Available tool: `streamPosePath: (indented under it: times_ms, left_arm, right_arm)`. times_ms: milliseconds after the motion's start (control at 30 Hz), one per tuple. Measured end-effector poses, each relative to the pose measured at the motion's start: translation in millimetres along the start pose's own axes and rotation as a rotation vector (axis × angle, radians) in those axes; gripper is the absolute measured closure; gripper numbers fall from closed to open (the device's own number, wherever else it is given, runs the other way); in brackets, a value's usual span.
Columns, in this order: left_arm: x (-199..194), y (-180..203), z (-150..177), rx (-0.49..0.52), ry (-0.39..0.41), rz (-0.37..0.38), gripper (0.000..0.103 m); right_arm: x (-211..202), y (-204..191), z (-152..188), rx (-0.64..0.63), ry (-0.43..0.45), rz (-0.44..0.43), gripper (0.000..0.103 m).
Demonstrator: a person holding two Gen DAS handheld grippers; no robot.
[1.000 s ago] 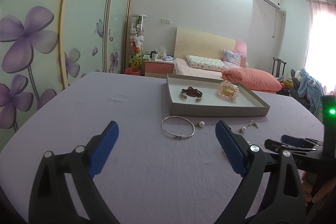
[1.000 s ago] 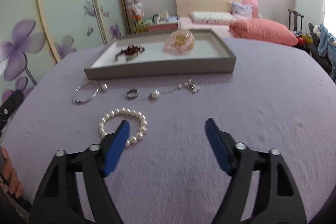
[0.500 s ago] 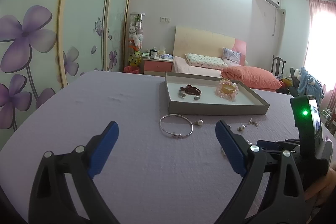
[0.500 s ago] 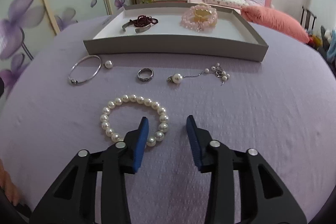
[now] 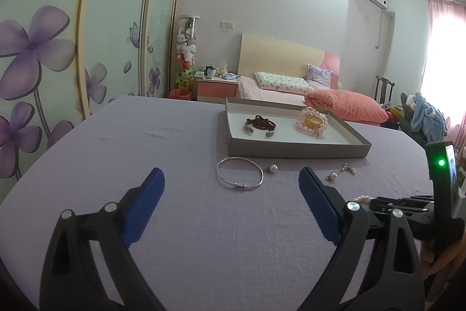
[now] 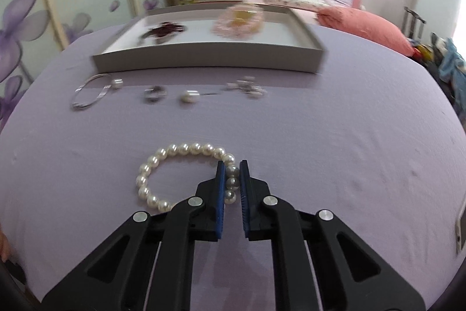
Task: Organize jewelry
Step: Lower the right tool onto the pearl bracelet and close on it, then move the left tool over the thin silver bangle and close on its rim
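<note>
My right gripper (image 6: 232, 165) is shut on the white pearl bracelet (image 6: 177, 149), pinching its right side on the purple cloth. My left gripper (image 5: 231, 181) is open and empty, held above the cloth. A silver bangle (image 5: 239, 177) (image 6: 88, 93), a loose pearl (image 5: 273, 168), a ring (image 6: 153, 93), a pearl pendant (image 6: 189, 96) and earrings (image 6: 247, 86) lie before the grey tray (image 5: 300, 149) (image 6: 204, 60). The tray holds a dark red bracelet (image 5: 260, 124) and a pink bead bracelet (image 5: 312, 124).
The purple cloth covers the table (image 5: 131, 142). A bed with pillows (image 5: 343, 104), a bedside table (image 5: 217, 86) and flowered wardrobe doors (image 5: 43, 54) stand behind. The right gripper's body shows in the left wrist view (image 5: 407, 203). A phone edge (image 6: 460, 226) lies far right.
My right gripper moved forward and down over the pearl bracelet and closed from wide open onto its right side. My left gripper stayed open, almost still.
</note>
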State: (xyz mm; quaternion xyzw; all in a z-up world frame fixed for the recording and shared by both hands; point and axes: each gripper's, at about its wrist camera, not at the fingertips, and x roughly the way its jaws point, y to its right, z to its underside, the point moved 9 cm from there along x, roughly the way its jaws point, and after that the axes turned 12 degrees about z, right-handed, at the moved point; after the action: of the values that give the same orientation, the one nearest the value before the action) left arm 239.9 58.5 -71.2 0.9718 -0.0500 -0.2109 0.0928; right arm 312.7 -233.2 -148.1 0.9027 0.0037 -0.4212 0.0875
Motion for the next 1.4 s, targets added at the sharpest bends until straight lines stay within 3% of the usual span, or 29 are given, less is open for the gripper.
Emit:
streamPosePath:
  times_ms: [200,467,667,1100,1267,1400]
  left_arm:
    - [4.1,5.8,0.5,0.005,-0.012,0.007,0.012]
    - [13.3,12.5,1.3,0.042,-0.051,0.006,0.012]
    - [50.4,12.3,4.3,0.076,-0.178,0.002,0.012]
    - [150.3,-9.8,33.4,0.088,-0.504,-0.084,0.012]
    - [163.7,-12.0,29.3,0.078,-0.505,-0.092,0.012]
    - [165.1,-11.5,27.8,0.028,-0.497,-0.055,0.028]
  right_arm:
    - [5.5,43.0,5.2,0.084,-0.016,0.063,0.093]
    - [2.2,56.4,14.1,0.118,-0.024,0.062,0.093]
    - [2.9,57.3,13.8,0.123,-0.024,0.055,0.093]
    - [2.7,59.0,13.2,0.132,-0.026,0.033,0.092]
    - [2.3,59.4,13.6,0.134,-0.026,0.027,0.092]
    - [2.2,59.6,13.7,0.134,-0.027,0.027,0.092]
